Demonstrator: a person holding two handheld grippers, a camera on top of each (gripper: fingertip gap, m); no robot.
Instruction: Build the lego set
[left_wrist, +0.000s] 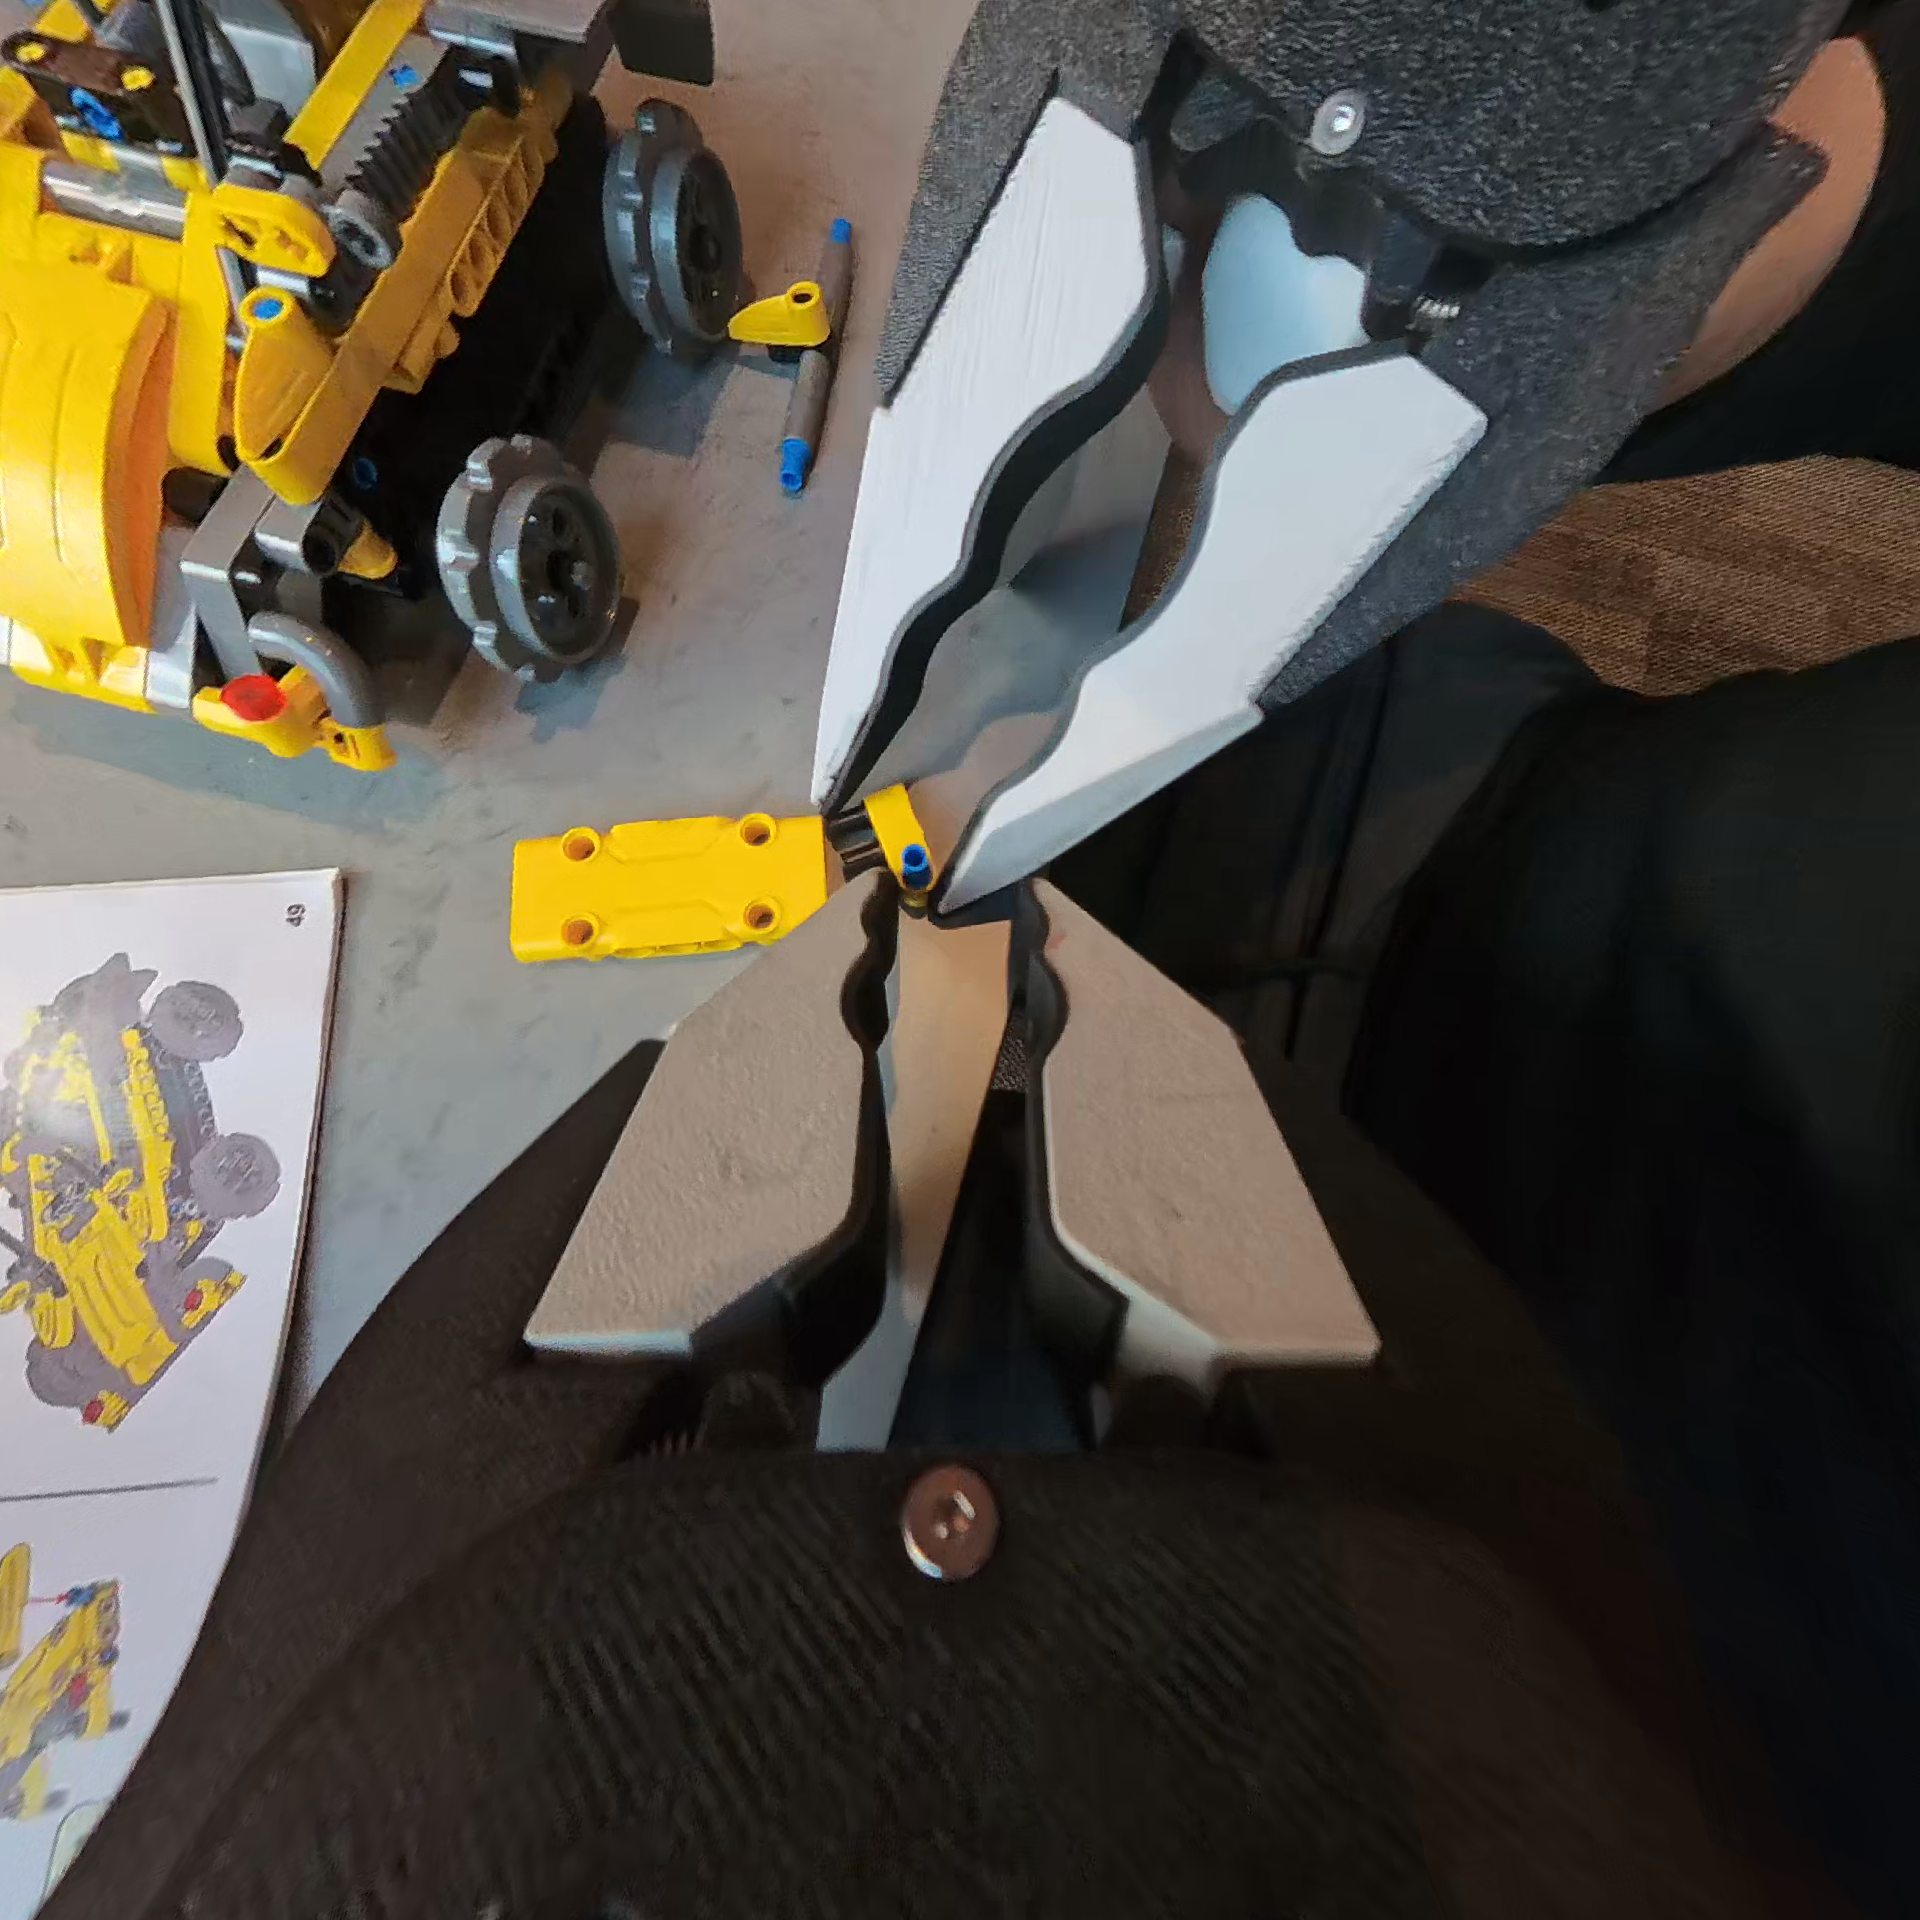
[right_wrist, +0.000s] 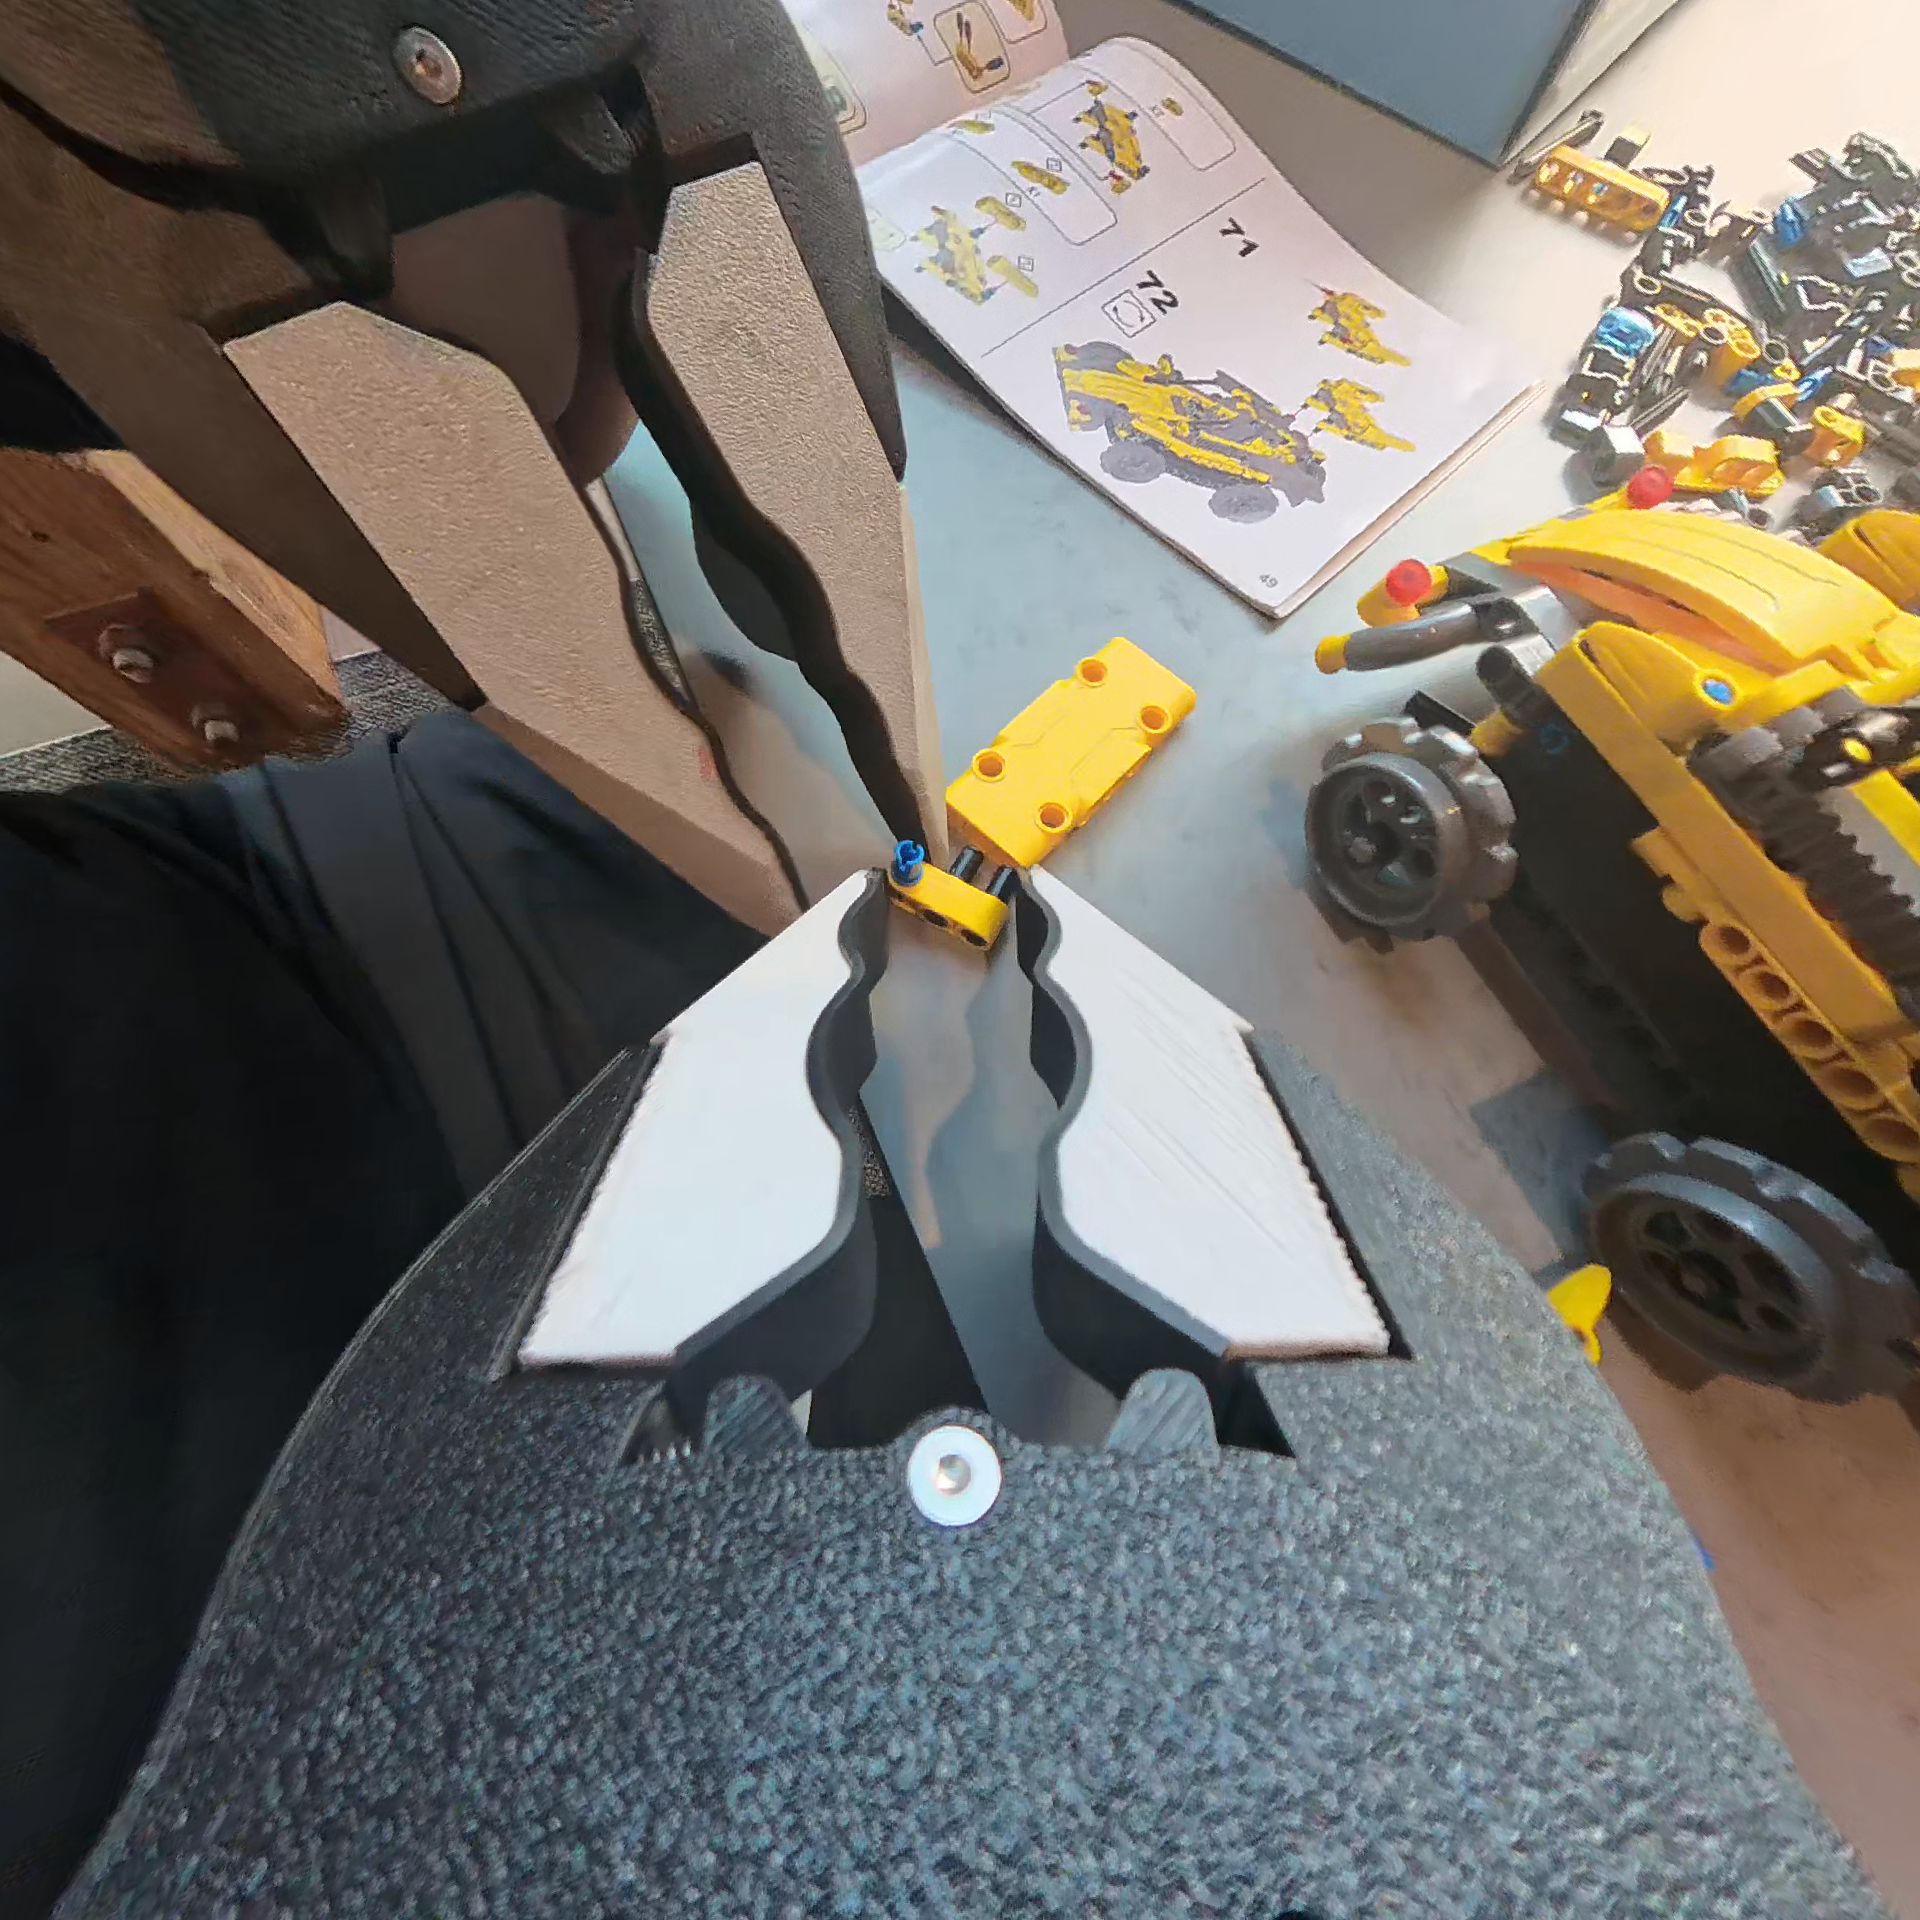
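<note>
Two grippers meet tip to tip over one small assembly: a short yellow beam (right_wrist: 948, 900) joined by two black pins (right_wrist: 982, 871) to a flat yellow panel (right_wrist: 1070, 750), with a blue pin (right_wrist: 908, 856) standing in the beam's free end. The right gripper (right_wrist: 948, 896) is clenched across the length of the yellow beam, one fingertip at each end. The left gripper (left_wrist: 951, 899) comes from the opposite side; its fingertips reach the blue pin's end of the beam, where they lie near together, but I cannot tell whether they are gripping the pin or only touching it. The panel juts away from both grippers over the grey table (right_wrist: 1143, 582), beside the half-built yellow vehicle (right_wrist: 1704, 790).

The left wrist view shows the panel (left_wrist: 670, 885) from above, and near the vehicle's (left_wrist: 208, 343) two grey wheels (left_wrist: 530, 556) a loose yellow connector (left_wrist: 781, 317) and a grey axle (left_wrist: 816, 364) tipped with blue pins. An instruction booklet (left_wrist: 145, 1195) lies at the lower left there.

The right wrist view alone shows a heap of loose black, yellow and blue parts (right_wrist: 1745, 301) in the far corner, the booklet (right_wrist: 1174, 312) open to full pages, and a wooden leg (right_wrist: 156, 613) with bolts at the left.
</note>
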